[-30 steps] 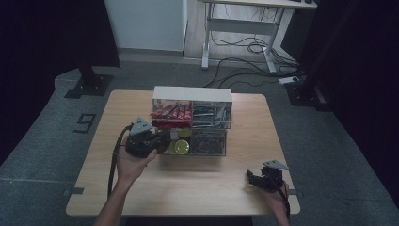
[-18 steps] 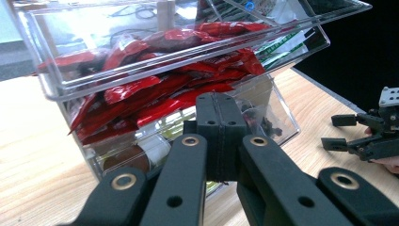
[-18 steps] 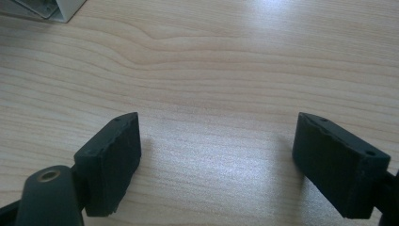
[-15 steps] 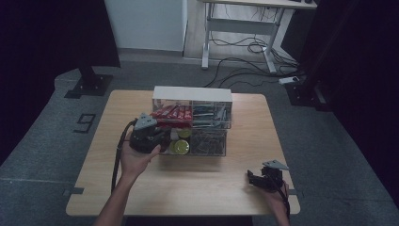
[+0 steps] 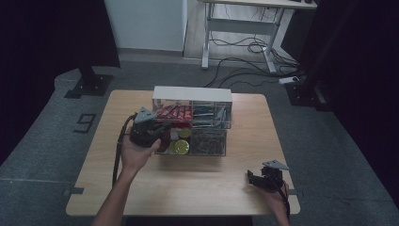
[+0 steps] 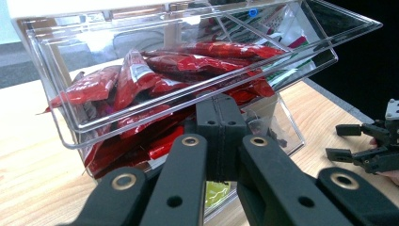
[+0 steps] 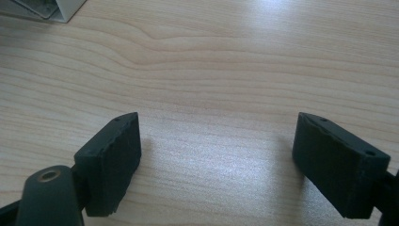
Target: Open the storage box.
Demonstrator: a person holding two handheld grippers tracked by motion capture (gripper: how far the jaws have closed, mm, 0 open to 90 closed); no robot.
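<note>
Since the earlier frames, the left gripper (image 6: 220, 136), jaws closed, has edged against the clear drawer of red sachets (image 6: 155, 80), likely pushing it; the right gripper (image 7: 216, 160) rests open on the bench (image 7: 226, 56).

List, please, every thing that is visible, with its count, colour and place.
table: one, light wood, centre.
drawer box: one, clear with white top, rear of table.
red packets: many, red, in upper left drawer, tilted open.
yellow rounds: some, yellow, in lower drawer.
desk: one, white legs, behind, with cables.
left gripper: one, black, shut, at red-packet drawer.
right gripper: one, black, open, over bare table.
</note>
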